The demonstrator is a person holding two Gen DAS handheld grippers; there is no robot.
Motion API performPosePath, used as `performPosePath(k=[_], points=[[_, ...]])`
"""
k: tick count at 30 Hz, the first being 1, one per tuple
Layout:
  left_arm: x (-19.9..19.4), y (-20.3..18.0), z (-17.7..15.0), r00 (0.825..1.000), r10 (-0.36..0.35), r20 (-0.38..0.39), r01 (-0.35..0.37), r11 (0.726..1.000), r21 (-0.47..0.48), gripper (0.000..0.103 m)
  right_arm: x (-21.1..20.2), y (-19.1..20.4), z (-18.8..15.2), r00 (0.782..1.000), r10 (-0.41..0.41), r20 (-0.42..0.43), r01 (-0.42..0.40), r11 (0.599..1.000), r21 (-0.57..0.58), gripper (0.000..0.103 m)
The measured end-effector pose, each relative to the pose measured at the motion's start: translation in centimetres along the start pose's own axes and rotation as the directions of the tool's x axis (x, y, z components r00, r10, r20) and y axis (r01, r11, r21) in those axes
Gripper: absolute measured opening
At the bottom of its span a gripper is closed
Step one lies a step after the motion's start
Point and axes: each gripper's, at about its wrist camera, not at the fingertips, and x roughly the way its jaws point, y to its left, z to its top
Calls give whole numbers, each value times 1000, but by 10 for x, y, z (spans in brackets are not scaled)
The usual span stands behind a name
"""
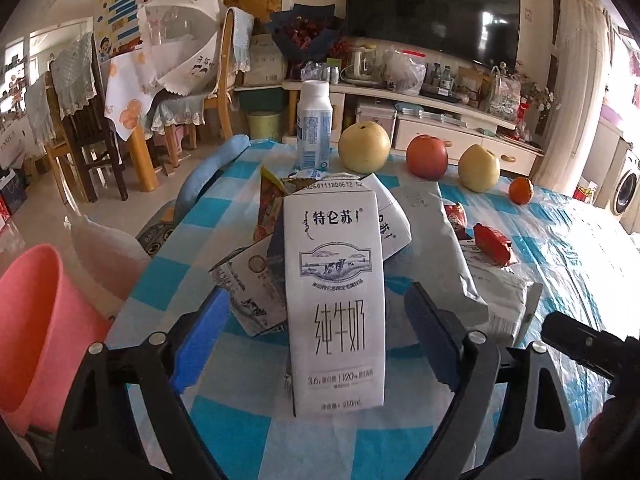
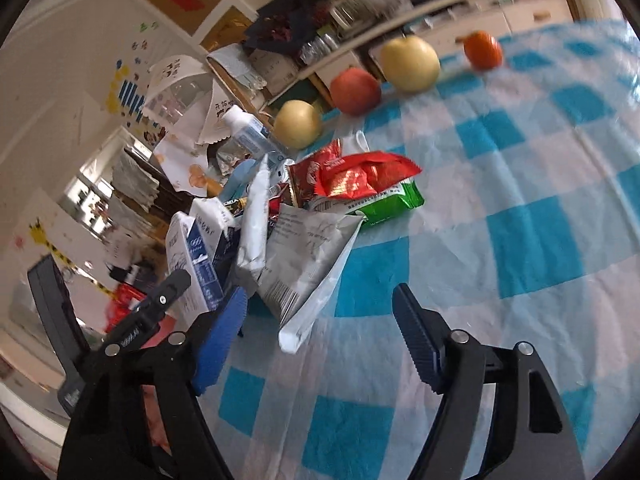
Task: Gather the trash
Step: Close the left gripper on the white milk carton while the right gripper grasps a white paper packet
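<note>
Left gripper (image 1: 316, 336) stands wide astride the upright milk carton (image 1: 335, 300), pads not yet touching, right gripper (image 2: 320, 336) gapes empty near the grey wrapper (image 2: 308, 264), so the trash looks uncollected beside the pink bin (image 1: 36, 328).

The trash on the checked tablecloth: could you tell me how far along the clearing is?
Nothing looks collected yet. The left gripper stands open around the upright milk carton, pads not touching. The right gripper is open and empty. Wrappers and the bottle remain.
</note>
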Motion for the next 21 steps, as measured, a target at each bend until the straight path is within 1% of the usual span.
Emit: performPosePath(k=[3,4,6,7,8,10,12,17,18,19,21], points=[[7,-2,2,1000,5,-4,-5,1000,9,89,8,-4,5,999,42,-19,-42,999,23,75],[10,-2,4,1000,7,-8,-7,1000,7,89,12,-6,5,998,56,-23,-55,998,31,74],[15,-2,6,1000,12,-22,-12,1000,2,81,17,-9,7,995,89,-35,-87,995,57,68],[17,-1,6,1000,10,-28,-10,1000,-2,78,22,-11,9,992,120,-46,-116,990,79,63],[20,0,7,999,7,-36,-7,1000,-8,75,24,-12,10,988,144,-53,-138,986,93,61],[24,4,7,998,-9,-58,8,1000,-26,73,30,-12,13,984,169,-60,-163,982,96,60],[29,7,6,997,-16,-77,13,999,-35,65,34,-11,14,983,174,-65,-167,982,93,60],[31,11,6,996,-41,-79,37,998,-47,64,48,-11,19,980,177,-88,-169,981,93,60],[31,12,6,996,-51,-78,47,998,-51,64,49,-9,18,981,169,-94,-161,984,80,59],[31,13,6,995,-59,-77,55,997,-56,64,48,-8,15,981,165,-98,-158,985,72,50],[31,15,6,994,-74,-75,68,995,-68,64,47,-8,14,981,168,-98,-161,984,74,42]])
